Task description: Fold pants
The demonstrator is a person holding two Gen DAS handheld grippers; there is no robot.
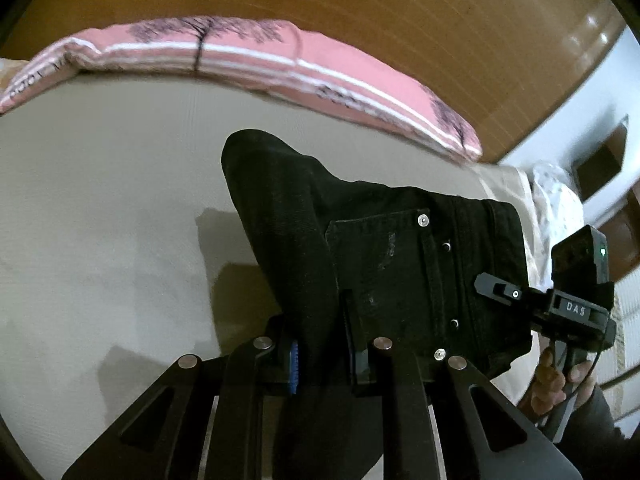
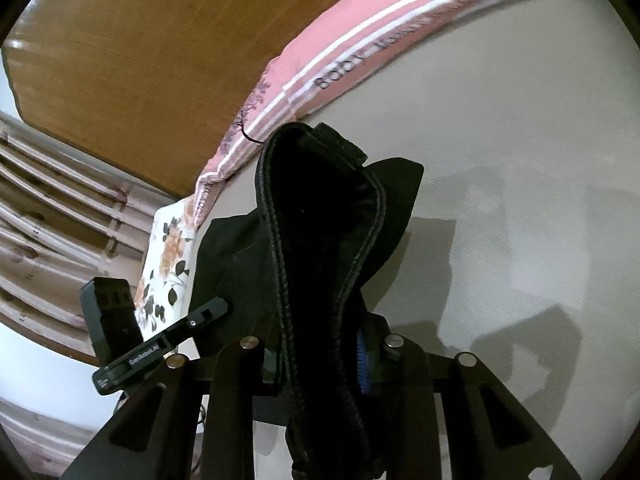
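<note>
Black denim pants (image 1: 380, 240) hang lifted above a beige bed sheet (image 1: 100, 220), rear pocket and rivets facing the left wrist view. My left gripper (image 1: 324, 360) is shut on a fold of the cloth, blue pad pressed against it. To the right, my right gripper (image 1: 494, 288) grips the waistband end, with a hand (image 1: 556, 380) on its handle. In the right wrist view my right gripper (image 2: 316, 364) is shut on the stitched waistband of the pants (image 2: 320, 220), which rises in a loop over the sheet. My left gripper (image 2: 212, 308) reaches into the cloth at the left.
A pink striped blanket (image 1: 240, 52) (image 2: 360, 52) lies along the far side of the bed against a wooden headboard (image 1: 400, 8). A floral pillow (image 2: 168, 256) lies at the bed's corner. Bare sheet (image 2: 520, 140) spreads beyond the pants.
</note>
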